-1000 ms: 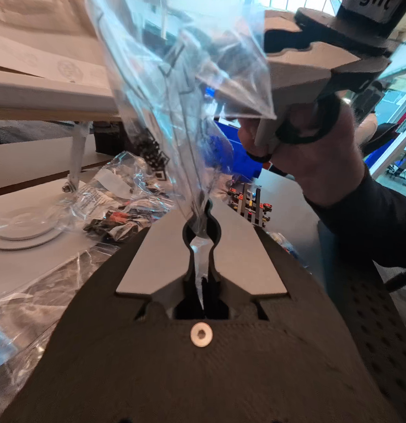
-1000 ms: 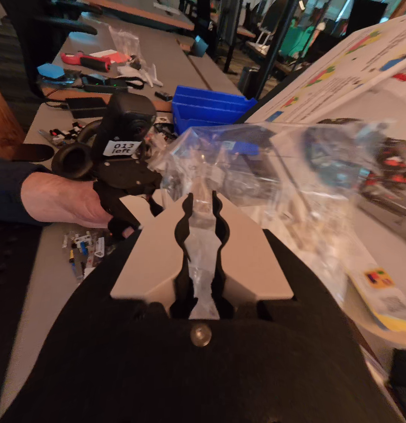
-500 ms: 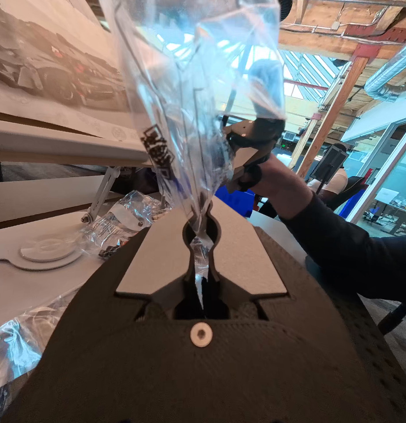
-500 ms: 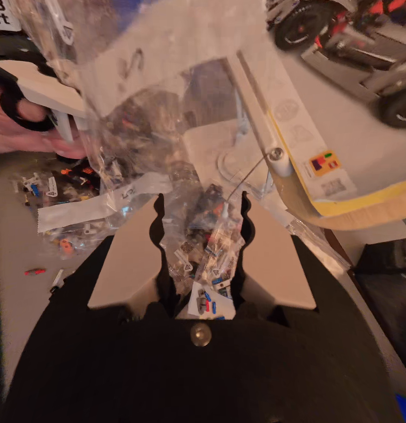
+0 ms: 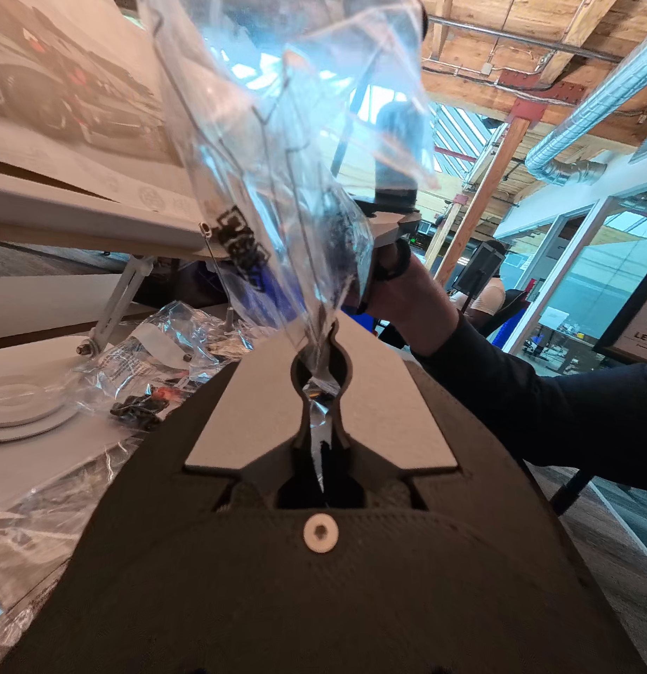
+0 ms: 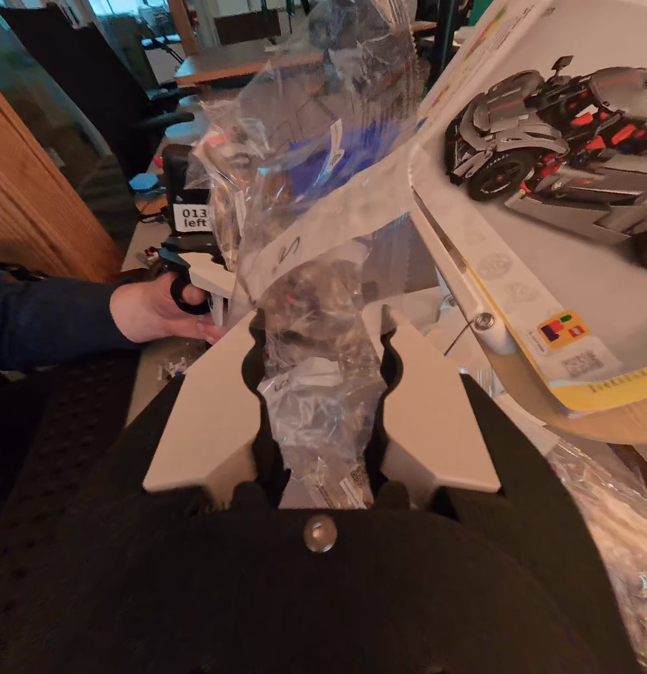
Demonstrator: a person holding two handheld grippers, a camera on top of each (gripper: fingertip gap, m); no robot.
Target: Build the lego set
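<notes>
Right gripper point(image 6: 320, 397) has let go, now spread wide over the parts bags point(image 6: 314, 408) on the counter point(image 5: 41, 456). Left gripper point(image 5: 321, 368) still pinches the emptied clear bag point(image 5: 278, 164), raised at centre; set it aside next.

Left gripper point(image 5: 322, 339) pinched corner of plastic bag point(image 5: 278, 157); bag rose toward 12 o'clock, above table point(image 5: 30, 470). Right gripper point(image 6: 320, 321) hung behind bag at 1 o'clock in left wrist view, jaws spread, bag between them but untouched. More parts bags point(image 5: 157, 357) lay on table at 10 o'clock, beneath tilted set box point(image 6: 555, 219). Box stood on stand point(image 5: 114, 299) at 2 o'clock of right gripper. Loose pieces point(image 6: 170, 368) lay on table at 10 o'clock, under left hand point(image 6: 157, 313).
</notes>
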